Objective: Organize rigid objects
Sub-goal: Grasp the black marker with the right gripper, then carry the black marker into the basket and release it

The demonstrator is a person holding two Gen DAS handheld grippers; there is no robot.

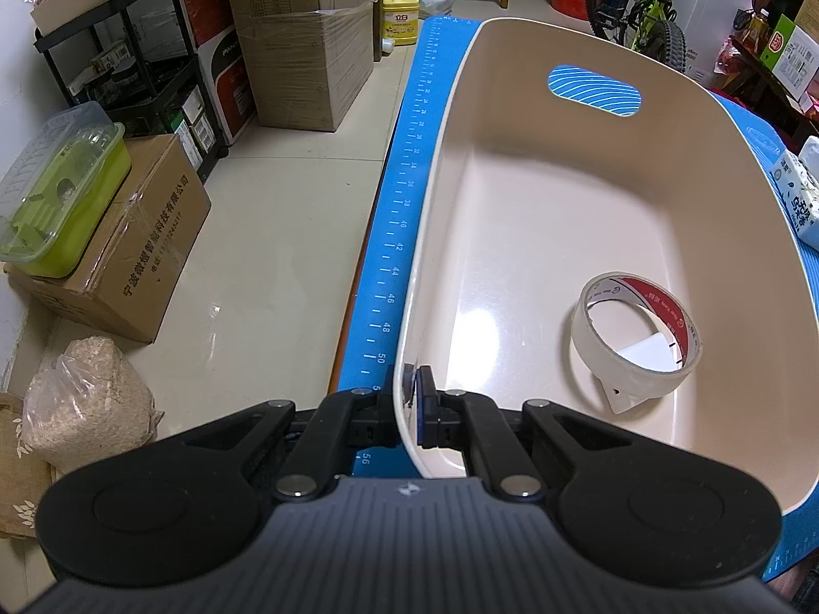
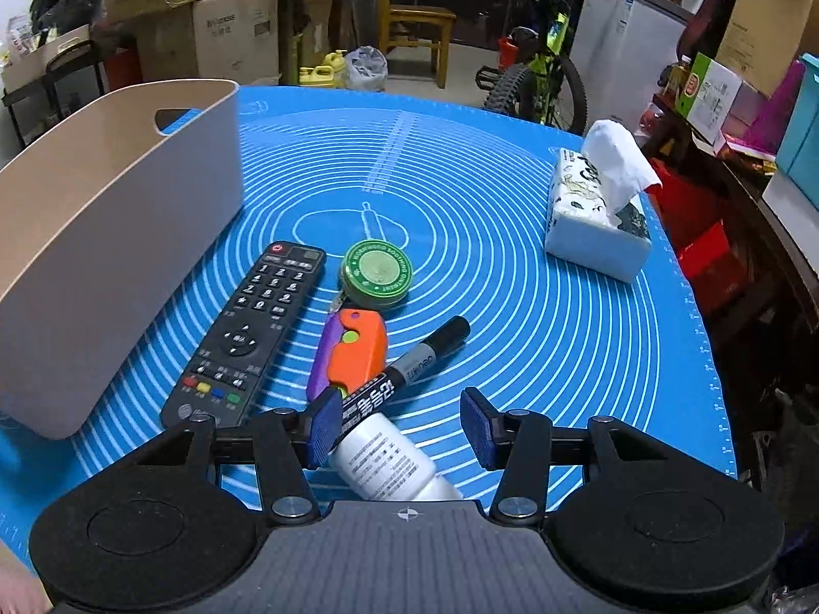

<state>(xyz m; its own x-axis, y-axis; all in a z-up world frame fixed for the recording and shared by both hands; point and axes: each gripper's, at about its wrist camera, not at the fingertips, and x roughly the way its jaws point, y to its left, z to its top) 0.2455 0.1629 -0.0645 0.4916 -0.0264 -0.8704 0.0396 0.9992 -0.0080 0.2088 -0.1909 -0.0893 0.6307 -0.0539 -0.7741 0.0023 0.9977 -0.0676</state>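
My left gripper (image 1: pixel 415 399) is shut on the near left rim of a beige plastic bin (image 1: pixel 512 235), one finger outside and one inside. A roll of white tape (image 1: pixel 637 337) lies in the bin over a small white object. In the right wrist view the bin (image 2: pixel 102 235) stands at the left of the blue mat (image 2: pixel 537 307). My right gripper (image 2: pixel 404 427) is open, low over a white bottle (image 2: pixel 389 463). In front lie a black marker (image 2: pixel 409 363), an orange and purple toy (image 2: pixel 350 353), a green round tin (image 2: pixel 376 273) and a black remote (image 2: pixel 248 337).
A tissue pack (image 2: pixel 599 215) sits at the mat's right side. The table's left edge (image 1: pixel 379 256) drops to a tiled floor with cardboard boxes (image 1: pixel 128 261). A bicycle (image 2: pixel 537 66) and a chair stand beyond the table.
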